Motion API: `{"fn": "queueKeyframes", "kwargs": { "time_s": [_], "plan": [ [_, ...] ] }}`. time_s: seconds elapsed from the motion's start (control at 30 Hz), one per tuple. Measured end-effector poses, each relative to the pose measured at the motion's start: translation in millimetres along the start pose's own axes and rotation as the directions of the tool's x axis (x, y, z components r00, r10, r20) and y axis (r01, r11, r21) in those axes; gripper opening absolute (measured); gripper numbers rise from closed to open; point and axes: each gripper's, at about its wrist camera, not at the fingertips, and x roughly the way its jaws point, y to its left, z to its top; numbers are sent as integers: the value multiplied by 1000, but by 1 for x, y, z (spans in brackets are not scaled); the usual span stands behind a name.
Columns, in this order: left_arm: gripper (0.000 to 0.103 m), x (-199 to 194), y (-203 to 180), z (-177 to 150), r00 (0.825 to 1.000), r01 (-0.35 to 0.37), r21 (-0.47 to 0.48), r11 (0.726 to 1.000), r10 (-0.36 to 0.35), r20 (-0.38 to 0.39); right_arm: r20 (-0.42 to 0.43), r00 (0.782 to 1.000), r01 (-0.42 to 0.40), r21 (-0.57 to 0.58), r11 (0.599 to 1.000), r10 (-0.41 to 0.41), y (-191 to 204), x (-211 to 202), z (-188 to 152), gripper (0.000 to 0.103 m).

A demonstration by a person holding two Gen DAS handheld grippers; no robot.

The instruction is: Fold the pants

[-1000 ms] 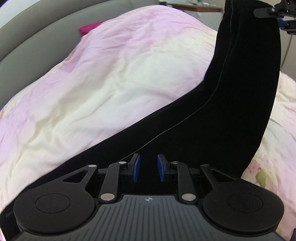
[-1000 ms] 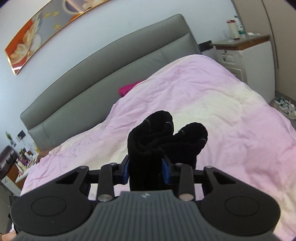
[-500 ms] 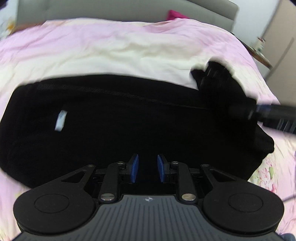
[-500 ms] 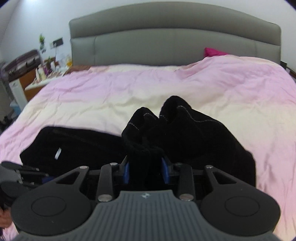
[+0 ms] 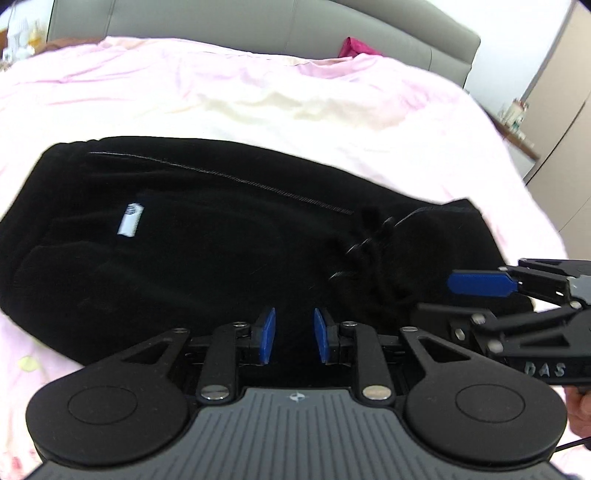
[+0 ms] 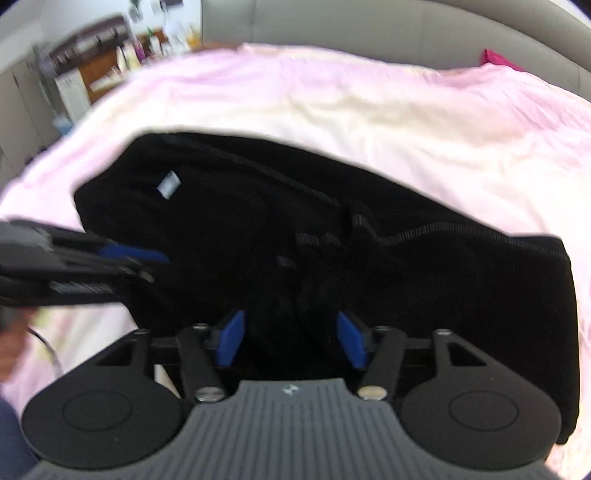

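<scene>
The black pants [image 5: 207, 240] lie folded over on the pink bedspread [image 5: 295, 99], with a white label [image 5: 130, 219] on top and the leg ends bunched at the right. They also show in the right wrist view [image 6: 332, 236]. My left gripper [image 5: 293, 334] hovers at the pants' near edge, its blue pads slightly apart with nothing between them. My right gripper [image 6: 291, 338] is open over the pants' near edge; it also shows from the side in the left wrist view [image 5: 480, 291].
A grey headboard [image 5: 258, 22] runs along the far side of the bed, with a magenta pillow [image 5: 351, 46] against it. A cluttered dresser [image 6: 110, 62] stands far left, a nightstand [image 5: 517, 122] at the right.
My right gripper has let go of the pant leg ends and opened. The legs now lie on the rest of the pants. Both views have swung lower toward the bed.
</scene>
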Motion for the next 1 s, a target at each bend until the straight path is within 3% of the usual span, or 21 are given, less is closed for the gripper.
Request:
{"fn": "queueKeyframes", "kwargs": {
  "time_s": [0.1, 0.13, 0.17, 0.3, 0.33, 0.37, 0.43, 0.6, 0.77, 0.9, 0.97, 1.0],
  "plan": [
    [27, 4, 0, 6, 1000, 25, -59, 998, -26, -9, -4, 999, 37, 36, 999, -37, -10, 8, 15, 56],
    [27, 5, 1, 7, 999, 32, -77, 997, -33, -11, -21, 999, 39, 64, 997, -37, -15, 15, 17, 48],
    [27, 6, 1, 8, 999, 38, -91, 995, -40, -14, -39, 999, 30, 101, 994, -27, -20, 25, 18, 44],
    [27, 20, 7, 15, 996, 78, -140, 987, -84, -37, -101, 994, -24, 230, 973, 48, -39, 60, 5, 40],
    [29, 23, 7, 17, 994, 95, -151, 984, -103, -43, -90, 994, -30, 255, 967, 54, -43, 62, -1, 26],
    [34, 26, 7, 19, 992, 112, -157, 981, -121, -46, -77, 994, -51, 276, 960, 76, -47, 60, -4, 21],
    [40, 32, 5, 22, 988, 140, -169, 976, -149, -42, -42, 992, -103, 308, 946, 122, -55, 49, -9, 17],
    [55, 51, -7, 29, 971, 225, -173, 959, -235, -39, -36, 984, -159, 234, 959, 172, -43, 26, -20, 16],
    [60, 72, -15, 33, 979, 178, -122, 976, -188, -73, -27, 981, -177, 265, 948, 190, -44, 48, -34, 16],
    [62, 94, -21, 33, 989, 106, -57, 993, -111, -97, 9, 979, -198, 271, 942, 203, -42, 51, -40, 16],
    [60, 101, -22, 35, 989, 110, -58, 992, -115, -87, 17, 976, -211, 288, 934, 215, -45, 56, -42, 16],
    [54, 102, -25, 34, 989, 122, -61, 991, -127, -79, 20, 975, -216, 291, 932, 220, -47, 58, -43, 16]
  ]
}}
